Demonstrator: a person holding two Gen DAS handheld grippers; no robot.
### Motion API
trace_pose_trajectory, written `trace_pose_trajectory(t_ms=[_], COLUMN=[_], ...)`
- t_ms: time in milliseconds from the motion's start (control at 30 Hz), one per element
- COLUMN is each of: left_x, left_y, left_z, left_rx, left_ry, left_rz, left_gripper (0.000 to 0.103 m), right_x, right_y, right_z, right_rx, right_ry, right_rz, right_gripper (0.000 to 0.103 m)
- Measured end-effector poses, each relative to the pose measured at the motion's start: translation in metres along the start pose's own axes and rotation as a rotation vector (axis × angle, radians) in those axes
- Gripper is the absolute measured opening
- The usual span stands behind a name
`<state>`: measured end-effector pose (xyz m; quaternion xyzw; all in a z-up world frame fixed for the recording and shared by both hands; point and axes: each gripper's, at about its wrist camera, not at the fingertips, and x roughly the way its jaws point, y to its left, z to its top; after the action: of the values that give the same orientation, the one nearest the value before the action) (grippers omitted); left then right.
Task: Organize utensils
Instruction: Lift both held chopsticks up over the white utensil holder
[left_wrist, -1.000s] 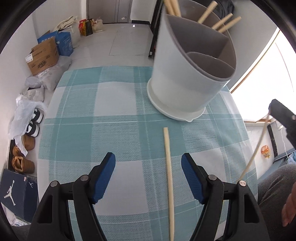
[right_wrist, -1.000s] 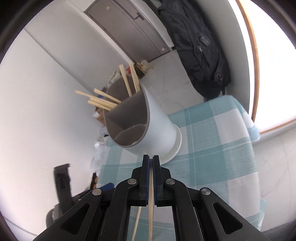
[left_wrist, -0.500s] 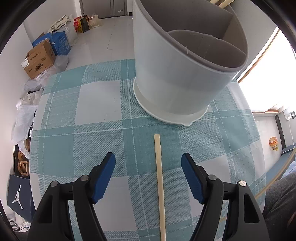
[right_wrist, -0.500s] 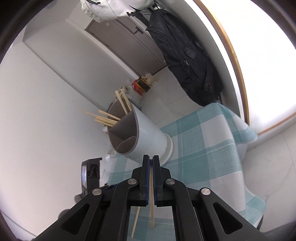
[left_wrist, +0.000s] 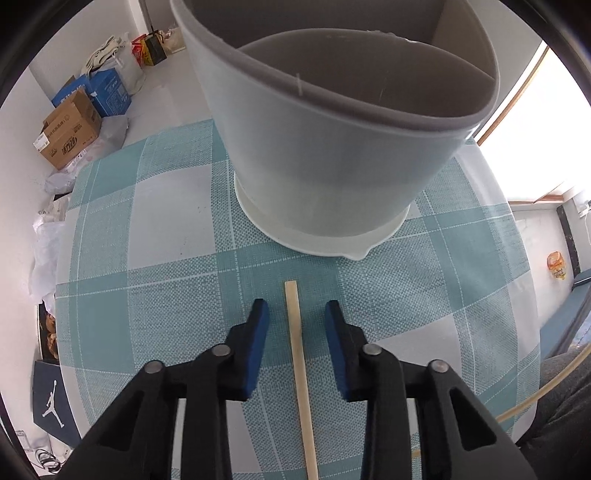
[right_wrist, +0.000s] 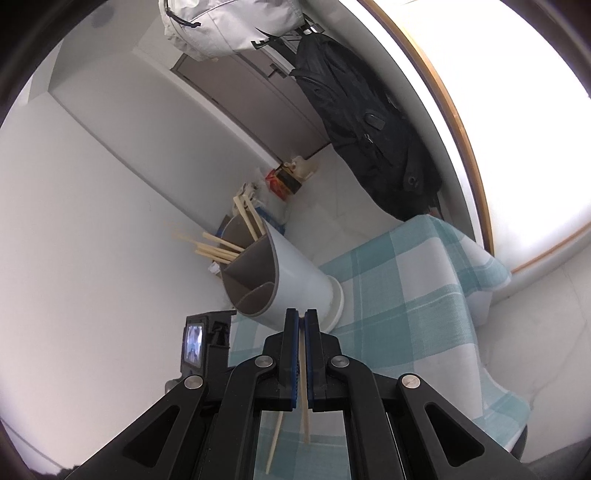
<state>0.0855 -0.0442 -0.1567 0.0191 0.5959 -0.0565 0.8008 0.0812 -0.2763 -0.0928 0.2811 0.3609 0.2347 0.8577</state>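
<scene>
Your left gripper (left_wrist: 295, 321) points down at the table, and its jaws are closing. A chopstick (left_wrist: 297, 354) lies flat on the checked cloth (left_wrist: 166, 295) between the blue pads (left_wrist: 258, 332), but the pads do not touch it. There is a small gap on each side of the stick. The stick's flat end stops a little past the pad tips. Just beyond it is a strip of bare cloth, then the white rim at the bottom of the holder (left_wrist: 325, 177). The holder is big and close, so you have little room ahead.

Your right gripper (right_wrist: 300, 321) is pressed together and pinches a second chopstick (right_wrist: 303, 391). It is up in the air above the cloth (right_wrist: 406, 295). Farther off, the holder (right_wrist: 295, 273) has more sticks (right_wrist: 218, 247) poking out of its far part. To the right the cloth hangs over the table edge.
</scene>
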Motion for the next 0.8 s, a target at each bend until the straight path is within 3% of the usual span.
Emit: trace_pose_trajectory(t_ms=[67, 100, 333, 667, 800], left_x=[0.0, -0.001, -0.007, -0.079, -0.098], left_y=[-0.002, -0.005, -0.014, -0.006, -0.004], left_z=[-0.001, -0.003, -0.011, -0.025, -0.032], left_rx=[0.004, 0.007, 0.008, -0.058, -0.066], left_ry=[0.004, 0.003, -0.025, -0.31, -0.386], left_rz=[-0.006, -0.005, -0.015, -0.066, -0.088], left_gripper=[0.005, 0.003, 0.002, 0.002, 0.002], right_x=[-0.001, -0.001, -0.002, -0.006, -0.007], right_y=[0.0, -0.001, 0.001, 0.02, 0.031], right_z=[0.0, 0.0, -0.001, -0.008, -0.011], right_rx=[0.001, 0.003, -0.01, -0.098, -0.143], right_ry=[-0.002, -0.002, -0.007, -0.035, -0.051], right_rz=[-0.001, -0.002, -0.017, -0.008, 0.007], right_gripper=[0.002, 0.002, 0.002, 0.002, 0.002])
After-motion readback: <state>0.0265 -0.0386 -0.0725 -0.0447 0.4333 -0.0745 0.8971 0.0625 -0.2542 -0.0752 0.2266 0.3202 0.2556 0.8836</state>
